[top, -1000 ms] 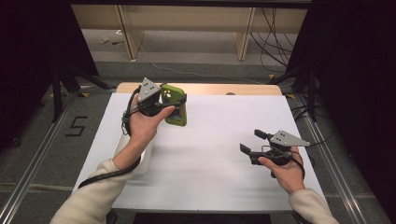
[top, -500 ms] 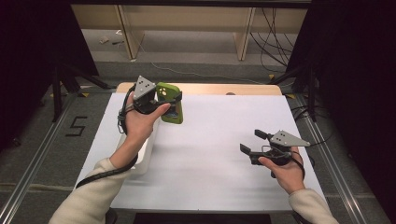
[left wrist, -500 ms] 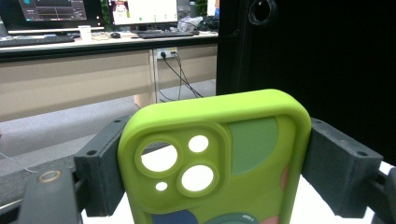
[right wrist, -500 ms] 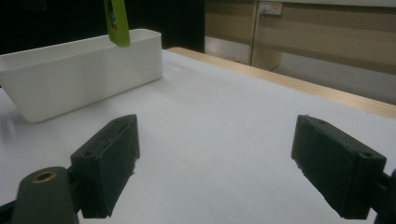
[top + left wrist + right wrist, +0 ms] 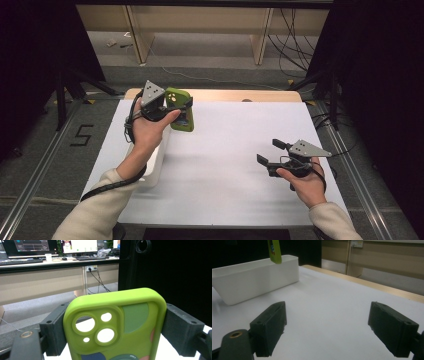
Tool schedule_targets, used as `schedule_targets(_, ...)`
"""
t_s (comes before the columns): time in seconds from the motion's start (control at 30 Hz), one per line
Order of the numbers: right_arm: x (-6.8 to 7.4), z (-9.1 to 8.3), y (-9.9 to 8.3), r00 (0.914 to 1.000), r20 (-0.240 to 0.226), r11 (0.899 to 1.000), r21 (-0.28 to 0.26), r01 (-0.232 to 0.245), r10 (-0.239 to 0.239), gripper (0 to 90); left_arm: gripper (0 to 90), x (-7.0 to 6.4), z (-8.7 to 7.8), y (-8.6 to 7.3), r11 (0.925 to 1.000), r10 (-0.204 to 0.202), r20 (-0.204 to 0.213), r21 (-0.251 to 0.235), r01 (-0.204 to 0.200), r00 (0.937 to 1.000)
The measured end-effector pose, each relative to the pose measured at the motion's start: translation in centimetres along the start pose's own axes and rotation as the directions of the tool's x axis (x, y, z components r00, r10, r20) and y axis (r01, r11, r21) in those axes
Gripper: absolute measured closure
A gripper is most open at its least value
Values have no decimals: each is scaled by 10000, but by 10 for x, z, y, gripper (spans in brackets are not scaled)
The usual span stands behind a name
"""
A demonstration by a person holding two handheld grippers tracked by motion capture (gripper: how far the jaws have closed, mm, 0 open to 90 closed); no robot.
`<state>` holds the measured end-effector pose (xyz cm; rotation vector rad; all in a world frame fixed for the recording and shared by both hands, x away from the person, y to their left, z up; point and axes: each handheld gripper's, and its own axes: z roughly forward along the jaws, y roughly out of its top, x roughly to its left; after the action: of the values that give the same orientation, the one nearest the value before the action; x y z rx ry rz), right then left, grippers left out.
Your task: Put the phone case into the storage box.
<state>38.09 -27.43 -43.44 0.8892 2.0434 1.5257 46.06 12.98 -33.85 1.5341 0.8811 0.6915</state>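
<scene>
A lime-green phone case (image 5: pixel 179 108) with round camera cut-outs hangs in the air over the far left of the table, held upright. My left gripper (image 5: pixel 175 107) is shut on it; in the left gripper view the case (image 5: pixel 115 325) sits clamped between both black jaws. A white rectangular bin (image 5: pixel 154 160) lies on the table under my left forearm. In the right gripper view the bin (image 5: pixel 254 277) stands at the far left with the case's lower end (image 5: pixel 274 251) hanging above it. My right gripper (image 5: pixel 271 153) hovers open over the table's right side, with nothing between its jaws.
The table (image 5: pixel 225 165) carries a white sheet, with a wooden strip along the far edge. Desks, cables and shelving stand beyond it. Black curtains flank both sides. A floor marking "5" lies left of the table.
My left gripper has carried the phone case slightly left and farther back, lifting it higher. My right gripper has stayed in place.
</scene>
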Motion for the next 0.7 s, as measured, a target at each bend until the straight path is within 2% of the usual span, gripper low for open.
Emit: schedule_targets(0.7,0,0,-1,10000,22,10000,-19,-7,7,164,167,11,-4,4,9999,100,-352,-88,-104,9993)
